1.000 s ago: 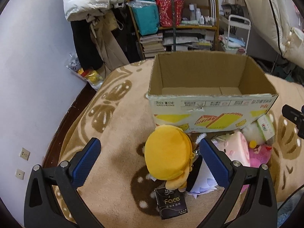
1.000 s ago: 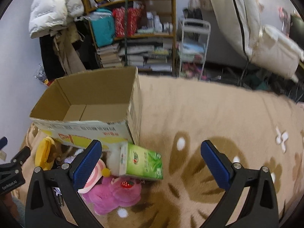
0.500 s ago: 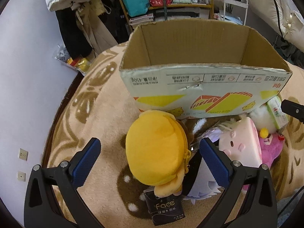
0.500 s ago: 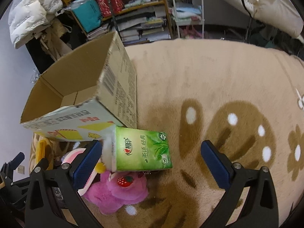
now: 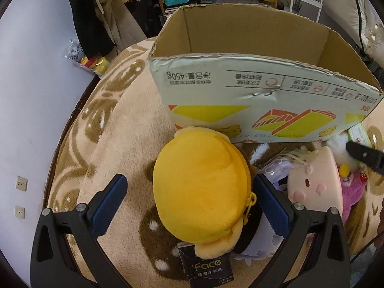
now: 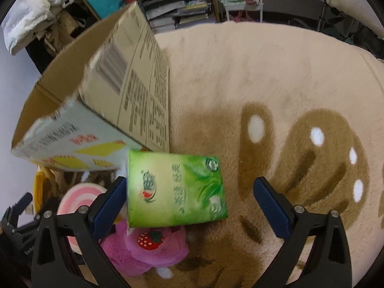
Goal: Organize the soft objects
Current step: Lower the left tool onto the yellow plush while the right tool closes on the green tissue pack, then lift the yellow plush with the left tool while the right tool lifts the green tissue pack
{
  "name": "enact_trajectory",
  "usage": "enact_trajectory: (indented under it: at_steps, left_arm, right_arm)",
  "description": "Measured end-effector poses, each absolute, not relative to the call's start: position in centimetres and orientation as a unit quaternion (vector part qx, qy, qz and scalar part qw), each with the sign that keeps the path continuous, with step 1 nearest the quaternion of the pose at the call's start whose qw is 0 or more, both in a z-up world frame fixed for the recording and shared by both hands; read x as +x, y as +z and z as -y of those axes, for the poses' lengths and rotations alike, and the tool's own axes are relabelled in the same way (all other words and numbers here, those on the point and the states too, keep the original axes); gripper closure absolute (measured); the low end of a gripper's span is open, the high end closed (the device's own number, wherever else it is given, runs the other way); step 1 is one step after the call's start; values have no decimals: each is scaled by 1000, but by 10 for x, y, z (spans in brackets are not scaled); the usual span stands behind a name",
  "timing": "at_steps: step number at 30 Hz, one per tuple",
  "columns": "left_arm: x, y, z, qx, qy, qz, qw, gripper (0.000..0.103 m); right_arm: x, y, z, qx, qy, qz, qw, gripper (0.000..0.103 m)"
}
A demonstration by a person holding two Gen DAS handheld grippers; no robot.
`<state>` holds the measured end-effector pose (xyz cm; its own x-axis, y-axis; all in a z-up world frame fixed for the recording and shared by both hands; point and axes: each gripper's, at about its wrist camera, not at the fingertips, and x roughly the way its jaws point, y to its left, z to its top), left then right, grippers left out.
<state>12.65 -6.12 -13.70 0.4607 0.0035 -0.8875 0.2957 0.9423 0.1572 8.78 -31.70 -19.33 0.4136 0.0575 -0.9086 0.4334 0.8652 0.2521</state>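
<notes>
Both tools gape: left tool (image 5: 189, 206), right tool (image 6: 189, 206) just narrowing.

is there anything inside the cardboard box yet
No, the left wrist view shows only bare inner walls in the cardboard box; the soft things lie outside it.

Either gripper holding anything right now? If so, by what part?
Nothing held. Left gripper is open, astride the yellow plush; the right gripper is open around the green tissue pack, jaws just closing slightly.

Both wrist views look steeply down, close, sharing the cardboard box (image 5: 252, 100) (opposite corners).
</notes>
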Motion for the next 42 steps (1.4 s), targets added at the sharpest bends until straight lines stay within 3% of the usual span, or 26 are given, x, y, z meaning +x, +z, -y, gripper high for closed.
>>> enact_trajectory:
  at_steps: [5, 10, 14, 18, 27, 42]
  left_arm:
    - [130, -138, 56, 123, -90, -519, 841, 1]
    - [128, -139, 57, 112, -103, -525, 837, 10]
    - [132, -142, 50, 84, -114, -539, 830, 24]
    - [135, -144, 43, 64, -107, -550, 826, 33]
    - [130, -138, 38, 53, -95, -547, 830, 39]
    - [120, -120, 42, 70, -88, -513, 851, 39]
  right_arm:
    - [95, -193, 311, 219, -104, -532, 812, 11]
    - [98, -191, 312, 226, -100, -532, 810, 17]
    - [82, -187, 307, 218, -97, -529, 814, 24]
    - [81, -185, 302, 208, -99, -531, 816, 25]
    - [72, -177, 295, 216, -103, -531, 813, 27]
    - [69, -177, 306, 233, -107, -530, 808, 27]
